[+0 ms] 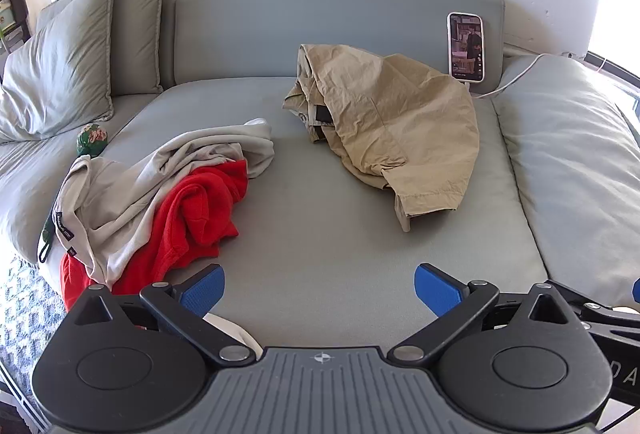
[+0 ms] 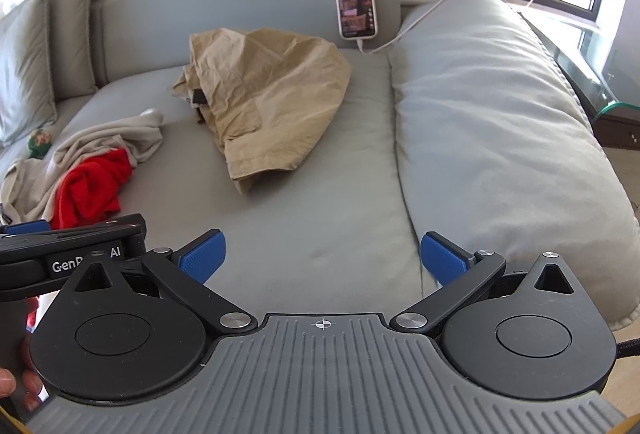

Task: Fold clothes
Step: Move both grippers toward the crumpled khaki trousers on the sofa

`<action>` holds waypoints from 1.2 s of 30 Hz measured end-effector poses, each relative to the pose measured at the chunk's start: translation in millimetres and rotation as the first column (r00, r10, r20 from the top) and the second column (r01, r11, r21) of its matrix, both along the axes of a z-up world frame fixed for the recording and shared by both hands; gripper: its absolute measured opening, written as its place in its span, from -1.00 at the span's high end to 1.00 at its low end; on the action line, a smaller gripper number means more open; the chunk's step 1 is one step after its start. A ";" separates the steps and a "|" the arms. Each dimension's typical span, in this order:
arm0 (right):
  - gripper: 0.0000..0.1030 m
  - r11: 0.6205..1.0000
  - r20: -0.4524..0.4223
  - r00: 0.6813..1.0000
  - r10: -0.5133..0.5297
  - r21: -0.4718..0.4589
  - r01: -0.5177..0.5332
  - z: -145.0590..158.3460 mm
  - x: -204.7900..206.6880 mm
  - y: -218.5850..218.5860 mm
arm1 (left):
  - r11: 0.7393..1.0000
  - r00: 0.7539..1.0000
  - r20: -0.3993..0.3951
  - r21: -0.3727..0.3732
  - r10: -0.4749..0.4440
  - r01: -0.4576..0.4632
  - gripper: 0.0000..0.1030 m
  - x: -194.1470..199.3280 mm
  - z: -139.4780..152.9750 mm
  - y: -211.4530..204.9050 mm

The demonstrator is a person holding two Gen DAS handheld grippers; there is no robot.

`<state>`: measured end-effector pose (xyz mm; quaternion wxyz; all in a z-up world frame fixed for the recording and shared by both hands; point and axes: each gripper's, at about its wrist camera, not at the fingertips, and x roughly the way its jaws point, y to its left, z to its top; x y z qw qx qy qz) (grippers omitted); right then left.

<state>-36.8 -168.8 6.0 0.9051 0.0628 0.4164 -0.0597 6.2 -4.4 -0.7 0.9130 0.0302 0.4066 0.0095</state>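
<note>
Khaki shorts (image 1: 392, 117) crumpled mid-sofa (image 1: 320, 254), red/grey tops (image 1: 160, 193) heaped left (both claws (image 1: 318, 290) (image 2: 323, 256) wide apart, empty)

bare grey seat cushion (image 1: 320, 234) lies wide in front of both spread grippers. at the left, the red garment (image 1: 192, 218) and the beige garment (image 1: 132, 193) heap together at the cushion's edge. the tan shorts (image 1: 384, 117) block the back middle. a big pillow (image 2: 492, 121) walls the right side. a phone (image 1: 465, 46) leans on the backrest, its cable (image 1: 516, 73) trailing over that pillow.
</note>
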 end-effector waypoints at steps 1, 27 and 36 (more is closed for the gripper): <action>-1.00 1.000 0.000 1.000 0.000 -0.001 0.000 0.0 0.3 0.4 | 1.000 1.000 -0.001 -0.001 0.000 0.000 -0.96 0.2 0.0 0.0; -1.00 1.000 -0.006 1.000 -0.007 0.001 0.007 -3.0 -0.1 0.2 | 1.000 1.000 -0.008 -0.001 0.007 -0.007 -0.96 0.0 -2.7 -0.1; -1.00 1.000 -0.011 1.000 -0.007 0.004 0.007 -4.0 0.6 -1.0 | 1.000 1.000 -0.011 0.002 0.008 -0.008 -0.96 0.6 -3.0 -0.4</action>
